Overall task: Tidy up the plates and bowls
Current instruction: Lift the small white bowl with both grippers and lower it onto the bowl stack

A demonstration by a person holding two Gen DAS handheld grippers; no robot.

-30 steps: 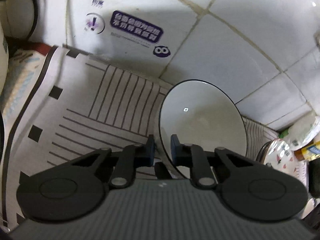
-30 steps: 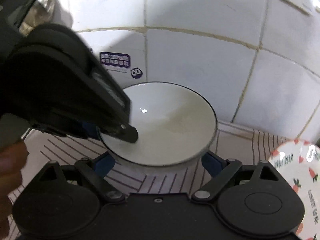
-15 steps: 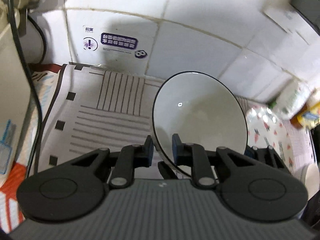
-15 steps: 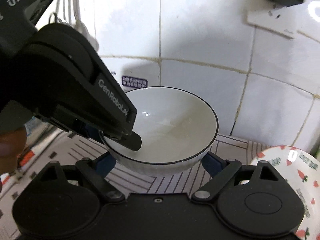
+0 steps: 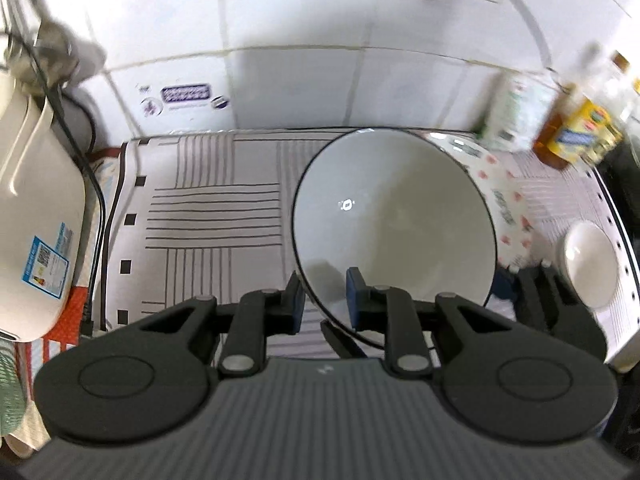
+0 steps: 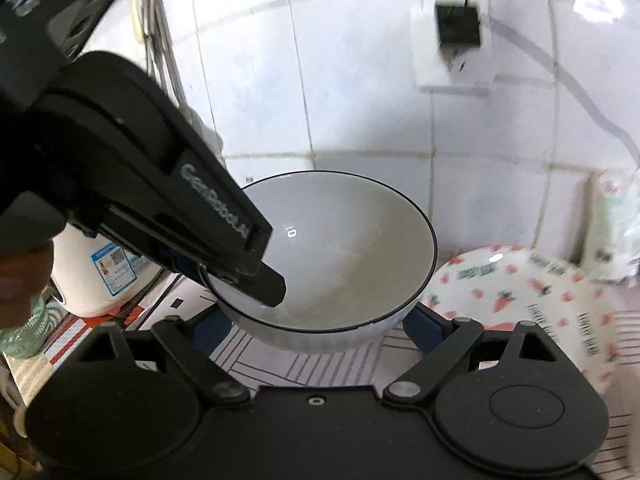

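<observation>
A white bowl (image 5: 396, 220) (image 6: 352, 248) with a thin black rim hangs in the air above the striped mat (image 5: 208, 208). My left gripper (image 5: 322, 304) has the bowl's near-left rim between its pads. One pad is outside and one inside, both touching, while the jaws are opening slightly. In the right wrist view its inner finger (image 6: 268, 280) lies over the rim. My right gripper (image 6: 318, 328) spans the bowl's lower body, with a blue pad against each side. A strawberry-print plate (image 5: 504, 184) (image 6: 520, 296) lies on the mat to the right.
A small white bowl (image 5: 592, 264) sits at the right edge. Bottles (image 5: 576, 132) and a bag (image 5: 516, 116) stand by the tiled wall at the back right. At the left is a white appliance (image 5: 36, 220) with a black cable. A wall socket (image 6: 456, 28) is above.
Both grippers have risen with the bowl and drawn back from the wall. The plate, small bowl and bottles have come into view. The left jaws stand slightly wider.
</observation>
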